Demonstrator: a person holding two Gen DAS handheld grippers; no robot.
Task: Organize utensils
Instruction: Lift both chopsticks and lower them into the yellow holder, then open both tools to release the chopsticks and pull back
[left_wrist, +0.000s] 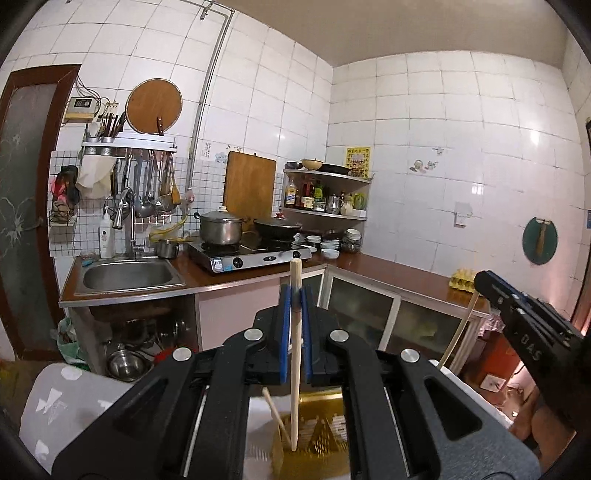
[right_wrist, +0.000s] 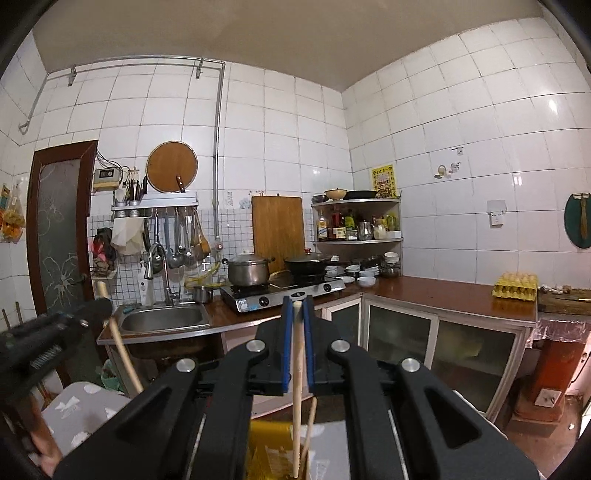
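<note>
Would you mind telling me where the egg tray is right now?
The egg tray sits on the right stretch of the brown counter, far right of the stove, in both wrist views.

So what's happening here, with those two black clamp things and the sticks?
A person holds a clamp tool in each hand, in a home kitchen. The left gripper is shut on a wooden chopstick, held almost upright, with its lower end down in a yellow basket. The right gripper is shut on a second chopstick the same way, over the same basket. Another loose stick leans in the basket. It looks like chopsticks are being sorted into that holder.
</note>
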